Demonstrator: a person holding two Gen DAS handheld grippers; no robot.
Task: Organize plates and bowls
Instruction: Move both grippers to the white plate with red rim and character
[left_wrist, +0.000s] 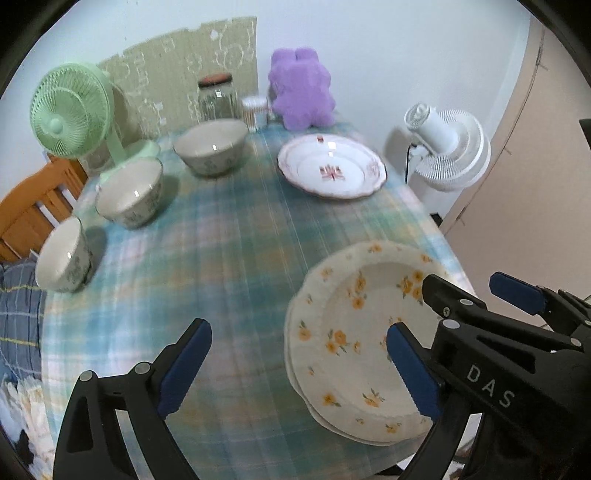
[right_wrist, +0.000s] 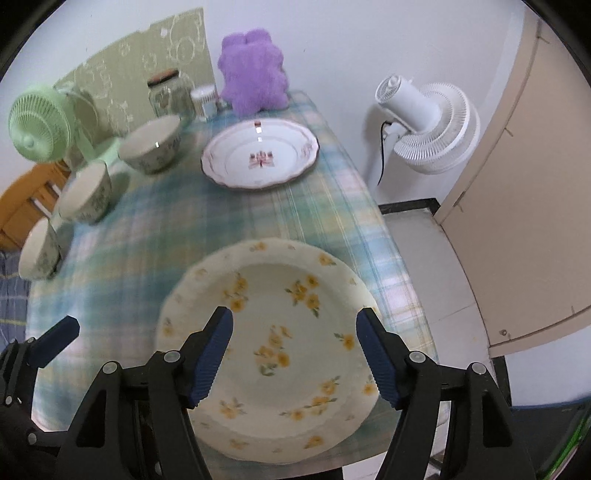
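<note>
A yellow-flowered plate (left_wrist: 351, 325) (right_wrist: 280, 332) lies at the near right of the checked tablecloth (left_wrist: 221, 240), on top of what looks like a second plate. My right gripper (right_wrist: 295, 321) hangs open just above it with nothing between its pads. My left gripper (left_wrist: 299, 354) is open too, its right finger over the plate's rim and its left over the cloth. A white plate with a pink pattern (left_wrist: 332, 166) (right_wrist: 260, 153) sits at the far right. Three grey-white bowls (left_wrist: 212, 149) (left_wrist: 129, 192) (left_wrist: 62, 254) stand in a row along the left.
At the back stand a green fan (left_wrist: 70, 110), a glass jar (left_wrist: 216, 98), a small tub of swabs (left_wrist: 255, 110) and a purple plush toy (left_wrist: 301, 92). A white floor fan (right_wrist: 424, 125) stands right of the table, a wooden chair (left_wrist: 33, 214) left.
</note>
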